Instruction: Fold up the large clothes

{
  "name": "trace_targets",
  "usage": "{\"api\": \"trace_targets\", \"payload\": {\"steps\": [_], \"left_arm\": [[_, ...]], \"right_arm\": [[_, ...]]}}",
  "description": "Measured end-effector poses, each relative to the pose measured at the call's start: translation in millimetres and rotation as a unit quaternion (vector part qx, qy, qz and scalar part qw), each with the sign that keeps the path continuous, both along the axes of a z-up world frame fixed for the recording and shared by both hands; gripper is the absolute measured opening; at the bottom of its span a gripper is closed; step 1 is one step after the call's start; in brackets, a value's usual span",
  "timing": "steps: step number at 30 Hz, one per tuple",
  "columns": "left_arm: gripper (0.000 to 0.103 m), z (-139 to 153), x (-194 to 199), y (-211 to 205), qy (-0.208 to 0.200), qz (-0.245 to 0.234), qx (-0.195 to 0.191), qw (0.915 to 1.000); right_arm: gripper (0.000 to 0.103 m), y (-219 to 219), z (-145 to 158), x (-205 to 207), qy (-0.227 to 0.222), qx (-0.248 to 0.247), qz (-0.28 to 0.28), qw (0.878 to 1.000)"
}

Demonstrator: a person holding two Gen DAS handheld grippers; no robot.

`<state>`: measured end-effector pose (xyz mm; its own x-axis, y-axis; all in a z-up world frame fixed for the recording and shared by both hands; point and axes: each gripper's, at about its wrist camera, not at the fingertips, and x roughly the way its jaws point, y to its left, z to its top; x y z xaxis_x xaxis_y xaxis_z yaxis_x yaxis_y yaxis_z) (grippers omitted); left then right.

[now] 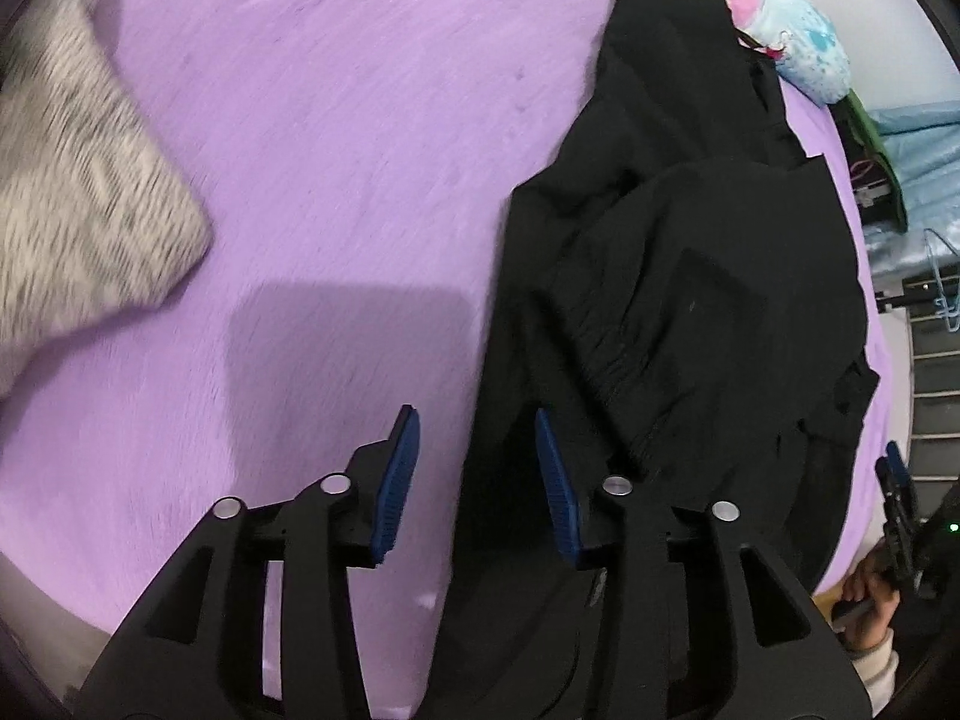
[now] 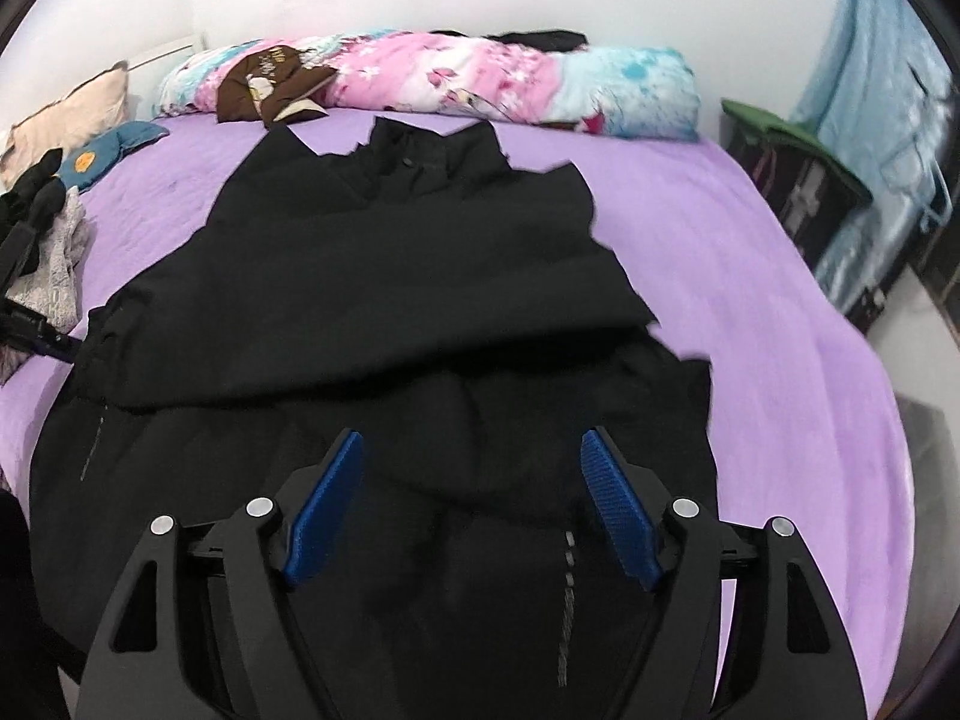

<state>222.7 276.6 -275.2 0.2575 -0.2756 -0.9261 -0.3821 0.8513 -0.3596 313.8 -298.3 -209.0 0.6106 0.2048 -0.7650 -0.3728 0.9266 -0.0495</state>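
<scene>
The black garment (image 2: 384, 276) lies spread across the purple bedsheet (image 1: 336, 120), collar end toward the flowered quilt (image 2: 456, 78) rolled up at the head of the bed, with one panel already turned over the middle so the cloth sits in two or three layers near the hem.

The left gripper (image 1: 477, 468) hangs over the garment's left edge, jaws partly apart and holding nothing — one blue pad over bare sheet, the other over black cloth. The right gripper (image 2: 471, 504) is spread wider, over the lower middle of the garment near a zip line, and it too is empty; whether either set of pads touches the fabric I cannot tell.

What worries me is the layering. If the left jaws close where they hang, they may pinch only the top layer, or catch the sheet along with the edge, and the lift would then drag the bedding or peel the fold apart. The right one sits over wrinkled, doubled cloth (a gathered cuff or waistband shows nearby in the left view), so a grab there could bunch the fold rather than carry it over cleanly. The grey knit (image 1: 78, 180) lying well to the left seems clear of trouble.
</scene>
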Motion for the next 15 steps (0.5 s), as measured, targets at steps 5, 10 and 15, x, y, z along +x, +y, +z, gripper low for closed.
{"api": "trace_targets", "payload": {"steps": [5,10,15], "left_arm": [[0.068,-5,-32,-2,-0.01,0.004,-0.019,0.9998],[0.085,-5,-69,-9,-0.024,0.012,-0.028,0.9992],[0.085,-8,-97,-16,-0.023,0.013,-0.043,0.9987]], "right_arm": [[0.075,-32,-8,-20,0.021,0.016,-0.025,0.999],[0.08,-63,-11,-38,0.028,0.016,-0.051,0.998],[0.081,-93,-12,-55,0.031,0.019,-0.076,0.996]]}}
